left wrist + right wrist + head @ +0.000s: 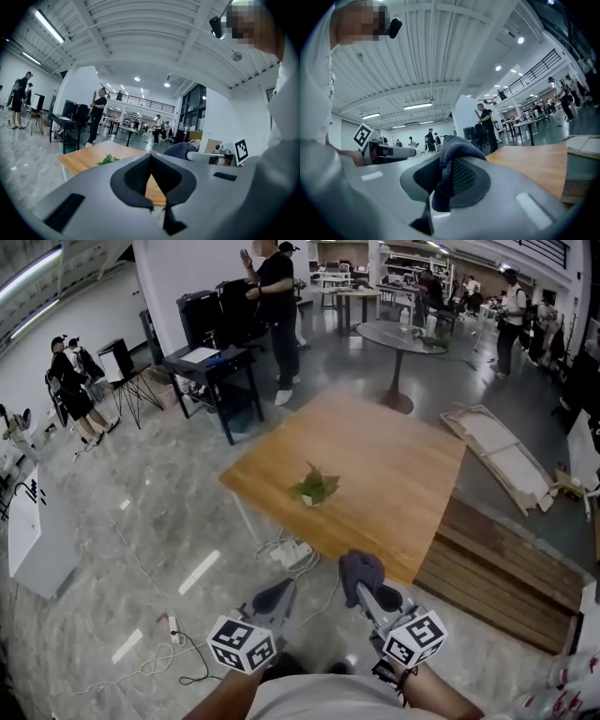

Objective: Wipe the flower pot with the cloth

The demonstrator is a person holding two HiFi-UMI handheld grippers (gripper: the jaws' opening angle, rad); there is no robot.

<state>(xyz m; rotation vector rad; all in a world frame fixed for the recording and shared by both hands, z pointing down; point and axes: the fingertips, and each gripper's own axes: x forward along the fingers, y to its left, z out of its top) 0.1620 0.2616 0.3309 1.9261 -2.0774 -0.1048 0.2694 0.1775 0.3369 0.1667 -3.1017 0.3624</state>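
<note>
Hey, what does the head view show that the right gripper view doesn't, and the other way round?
Only the head view shows the flower pot with its plant, standing mid-table. Only the right gripper view shows the ceiling and, close up, the right tool's jaws shut on the cloth. Both show the cloth, the wooden table and the left tool.

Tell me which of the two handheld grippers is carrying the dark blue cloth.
The right gripper: its jaws are clamped on the dark blue cloth. The left gripper has its jaws shut with nothing between them.
</note>
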